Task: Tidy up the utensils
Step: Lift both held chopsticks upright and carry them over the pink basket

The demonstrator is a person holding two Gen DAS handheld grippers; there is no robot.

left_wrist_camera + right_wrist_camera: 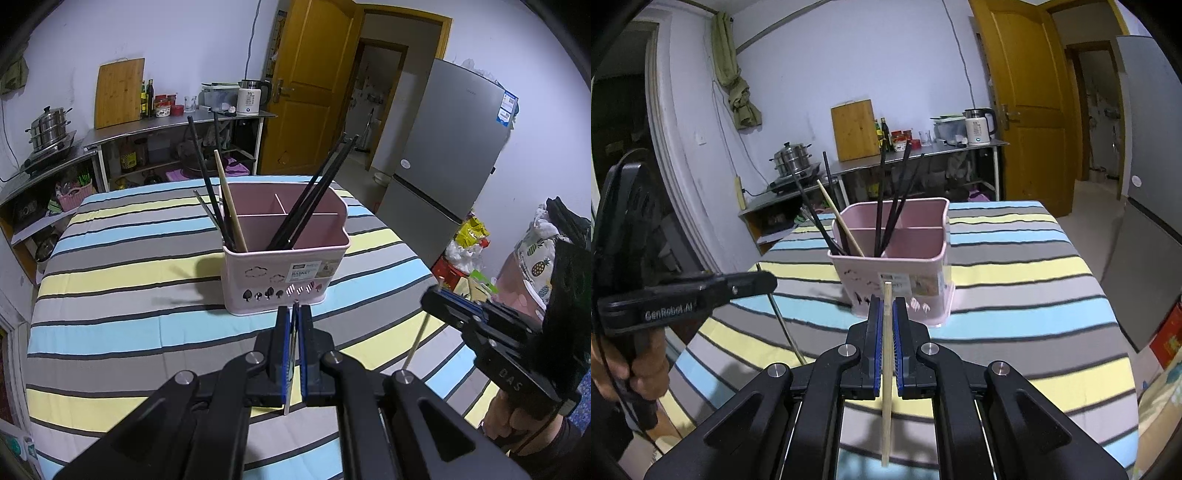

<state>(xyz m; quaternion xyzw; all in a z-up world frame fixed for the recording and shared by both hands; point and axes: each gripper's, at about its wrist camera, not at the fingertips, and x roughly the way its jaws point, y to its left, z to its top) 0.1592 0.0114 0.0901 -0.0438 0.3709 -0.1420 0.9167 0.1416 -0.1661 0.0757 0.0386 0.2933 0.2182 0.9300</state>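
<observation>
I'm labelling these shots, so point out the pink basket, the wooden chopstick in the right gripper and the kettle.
pink basket [258, 280]: left wrist view, front wall.
wooden chopstick [887, 354]: right wrist view, mid-shaft between the pads.
kettle [977, 131]: right wrist view, white body.

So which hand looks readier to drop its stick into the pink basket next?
Probably the right gripper: its wooden chopstick stands upright, facing the pink basket. The left gripper is also near, with a thin metal stick.

Both the left gripper [294, 314] and the right gripper [885, 308] are held angled downward, each clamped tight by a hand [646, 365].
</observation>
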